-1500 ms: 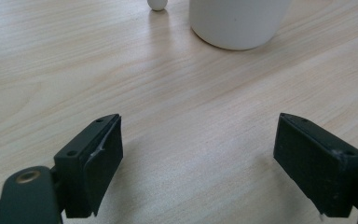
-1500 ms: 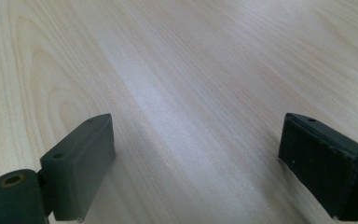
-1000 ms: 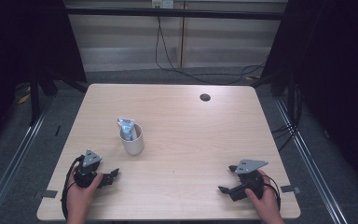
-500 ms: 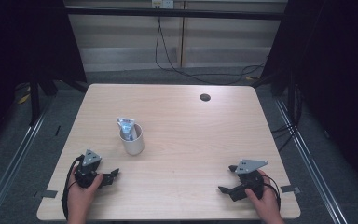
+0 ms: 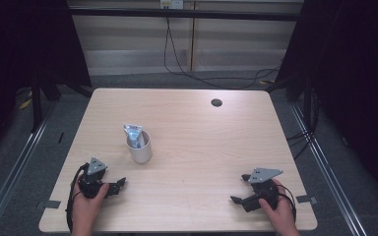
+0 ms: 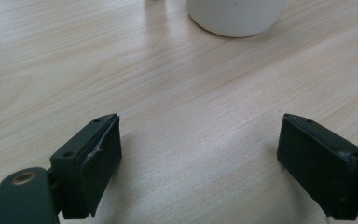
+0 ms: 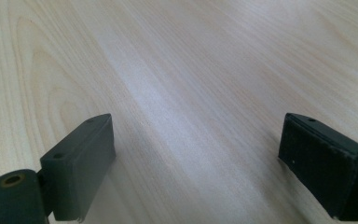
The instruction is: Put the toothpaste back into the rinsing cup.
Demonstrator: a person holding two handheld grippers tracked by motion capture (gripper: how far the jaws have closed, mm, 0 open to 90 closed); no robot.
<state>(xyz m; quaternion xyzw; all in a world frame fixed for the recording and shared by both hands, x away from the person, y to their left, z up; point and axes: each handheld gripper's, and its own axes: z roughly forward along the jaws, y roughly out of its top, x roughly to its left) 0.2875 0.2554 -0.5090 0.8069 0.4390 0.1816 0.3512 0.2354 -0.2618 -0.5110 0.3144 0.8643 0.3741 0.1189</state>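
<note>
A white cup stands left of the table's middle, with a crumpled silver-blue packet sticking out of its top. My left gripper rests near the front left edge, a little in front of the cup, and is open with nothing between its jaws. The cup's base sits at the top of the left gripper view, ahead of the spread jaws. My right gripper lies near the front right edge, open over bare wood, far from the cup.
A light wooden table carries a small black round grommet near its far edge. Cables trail on the floor behind the table. Dark curtains hang on both sides.
</note>
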